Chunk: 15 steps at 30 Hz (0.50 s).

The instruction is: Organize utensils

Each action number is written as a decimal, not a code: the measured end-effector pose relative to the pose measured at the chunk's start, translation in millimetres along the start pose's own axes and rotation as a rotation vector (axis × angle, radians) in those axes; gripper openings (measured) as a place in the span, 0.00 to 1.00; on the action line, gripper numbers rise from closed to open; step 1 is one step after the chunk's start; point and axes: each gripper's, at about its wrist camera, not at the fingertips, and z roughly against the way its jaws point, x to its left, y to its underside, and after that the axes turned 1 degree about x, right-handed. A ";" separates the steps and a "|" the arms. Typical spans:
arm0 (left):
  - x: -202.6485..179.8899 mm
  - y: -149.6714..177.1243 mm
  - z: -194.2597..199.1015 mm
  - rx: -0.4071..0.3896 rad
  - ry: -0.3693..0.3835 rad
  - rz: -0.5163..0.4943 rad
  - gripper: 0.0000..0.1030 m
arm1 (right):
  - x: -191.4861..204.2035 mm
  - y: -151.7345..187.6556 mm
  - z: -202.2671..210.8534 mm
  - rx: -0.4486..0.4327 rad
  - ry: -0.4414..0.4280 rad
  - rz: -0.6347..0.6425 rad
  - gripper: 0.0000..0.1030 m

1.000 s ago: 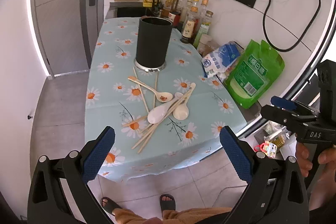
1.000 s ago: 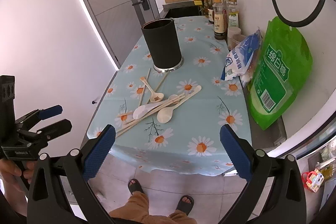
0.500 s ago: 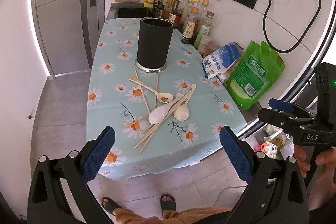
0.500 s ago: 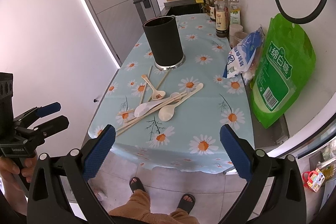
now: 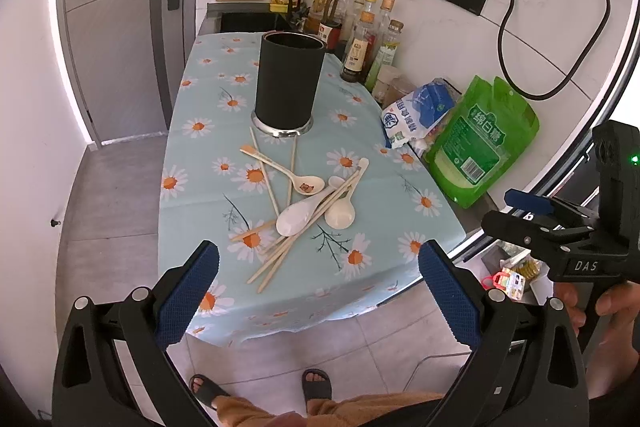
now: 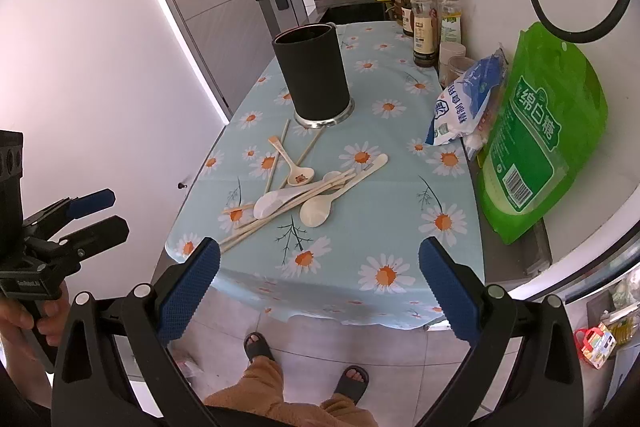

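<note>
Utensil pile (image 5: 308, 203) is lying mid-table on the daisy tablecloth (image 5: 384, 227): white ceramic spoon (image 5: 298, 215), cream spoon (image 5: 342, 211) just beside it at 3 o'clock, small printed spoon (image 5: 306, 183) at 12 o'clock of those, loose chopsticks (image 5: 280, 259) crossing under and over them, tips pointing toward 7 o'clock. Black holder (image 5: 289, 89) is standing upright at 12 o'clock of the pile, near but apart, one chopstick end nearly reaching its metal base. Blue-white bag (image 5: 416, 115) and green sugar bag (image 5: 480, 147) are sitting at 2–3 o'clock by the wall; sauce bottles (image 5: 368, 39) at 1 o'clock behind the holder. Left gripper (image 5: 318, 291) is hovering off the near table edge at 6 o'clock, jaws spread wide, gripping nothing. Right gripper (image 6: 319, 293) is doing likewise, jaws spread wide, nothing between them, above the floor with sandalled feet (image 6: 304, 359) showing below.
</note>
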 end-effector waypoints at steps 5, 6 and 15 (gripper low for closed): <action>-1.0 1.0 -0.3 0.003 -0.003 -0.002 0.94 | 0.5 -0.3 -0.8 0.002 -0.003 0.001 0.96; -0.6 -0.3 -0.9 0.003 -0.004 -0.002 0.94 | 0.4 -0.3 -1.1 0.003 -0.003 0.001 0.96; -0.6 -0.6 -1.5 0.006 -0.003 -0.001 0.94 | 0.5 -0.6 -2.9 0.008 -0.003 0.006 0.96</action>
